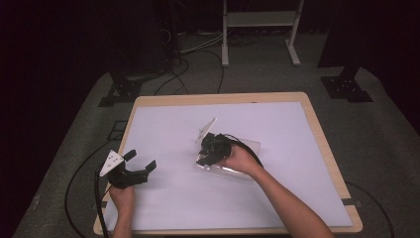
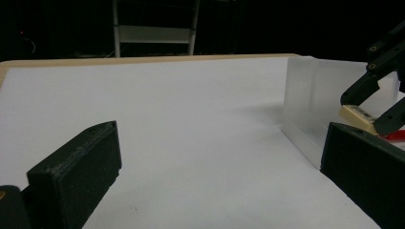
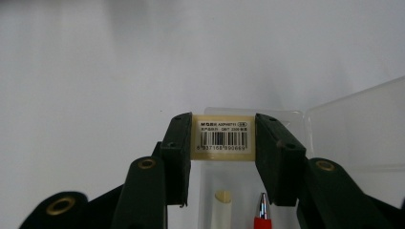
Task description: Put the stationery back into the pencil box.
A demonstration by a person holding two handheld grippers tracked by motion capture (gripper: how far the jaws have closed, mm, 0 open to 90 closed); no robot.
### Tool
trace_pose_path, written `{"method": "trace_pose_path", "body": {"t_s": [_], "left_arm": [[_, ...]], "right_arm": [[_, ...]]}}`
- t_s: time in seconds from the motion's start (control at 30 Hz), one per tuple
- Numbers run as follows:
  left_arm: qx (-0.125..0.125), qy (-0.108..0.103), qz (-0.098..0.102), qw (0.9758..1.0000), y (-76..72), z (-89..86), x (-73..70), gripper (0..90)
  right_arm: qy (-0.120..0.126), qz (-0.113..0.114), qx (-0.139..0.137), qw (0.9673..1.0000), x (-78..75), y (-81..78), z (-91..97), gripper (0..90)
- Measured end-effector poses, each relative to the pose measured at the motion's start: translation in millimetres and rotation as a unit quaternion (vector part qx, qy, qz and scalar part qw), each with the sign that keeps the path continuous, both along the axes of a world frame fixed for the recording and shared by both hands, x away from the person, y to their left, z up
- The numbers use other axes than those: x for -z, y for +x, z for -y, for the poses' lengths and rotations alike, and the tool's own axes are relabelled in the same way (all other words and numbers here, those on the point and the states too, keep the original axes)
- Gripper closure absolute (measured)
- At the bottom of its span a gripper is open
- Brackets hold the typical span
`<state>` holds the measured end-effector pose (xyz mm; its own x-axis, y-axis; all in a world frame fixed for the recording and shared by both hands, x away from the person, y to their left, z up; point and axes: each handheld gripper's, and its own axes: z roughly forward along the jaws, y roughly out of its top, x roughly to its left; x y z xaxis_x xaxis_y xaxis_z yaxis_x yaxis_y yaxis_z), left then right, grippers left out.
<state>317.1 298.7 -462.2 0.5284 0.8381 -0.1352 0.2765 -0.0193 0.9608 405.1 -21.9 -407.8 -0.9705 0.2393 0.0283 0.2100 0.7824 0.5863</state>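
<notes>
My right gripper [image 1: 210,148] is shut on a cream eraser [image 3: 223,145] with a barcode label, gripping its two short ends over a clear plastic box [image 1: 249,145]. Under the eraser, inside the box, lie a red pen [image 3: 260,214] with a silver tip and a cream stick [image 3: 222,207]. The box's clear lid [image 3: 353,129] stands open to the right. The left gripper view shows the box wall [image 2: 305,105], the eraser [image 2: 356,116] and the red pen [image 2: 394,136]. My left gripper [image 1: 141,159] rests at the table's left, open, nothing between its jaws.
A white mat [image 1: 168,134] covers the wooden table [image 1: 317,119]. Beyond the far edge, cables [image 1: 173,74] and a white stand's legs [image 1: 225,49] sit on the grey floor. Bare mat spreads between the two grippers and along the far side.
</notes>
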Motion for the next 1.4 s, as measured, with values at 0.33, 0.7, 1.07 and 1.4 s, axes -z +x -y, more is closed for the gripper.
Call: {"method": "trace_pose_path", "body": {"t_s": [0.33,0.7,1.07,1.4], "left_arm": [[0.0,0.001,0.0,1.0,-0.2,0.3,0.1,0.0],[0.0,0.001,0.001,1.0,-0.1,0.6,0.2,0.0],[0.0,0.001,0.001,1.0,-0.2,0.6,0.2,0.0],[-0.001,0.001,0.0,1.0,0.0,0.6,0.3,0.0]], "right_arm": [[-0.002,-0.006,0.006,1.0,8.7,7.1,-4.6,58.3],[-0.005,-0.015,0.015,0.9998,15.4,16.1,-3.1,58.2],[-0.01,-0.018,0.017,0.9996,19.4,20.5,-2.9,58.2],[-0.018,-0.025,0.023,0.9993,24.1,21.9,-4.8,58.0]]}}
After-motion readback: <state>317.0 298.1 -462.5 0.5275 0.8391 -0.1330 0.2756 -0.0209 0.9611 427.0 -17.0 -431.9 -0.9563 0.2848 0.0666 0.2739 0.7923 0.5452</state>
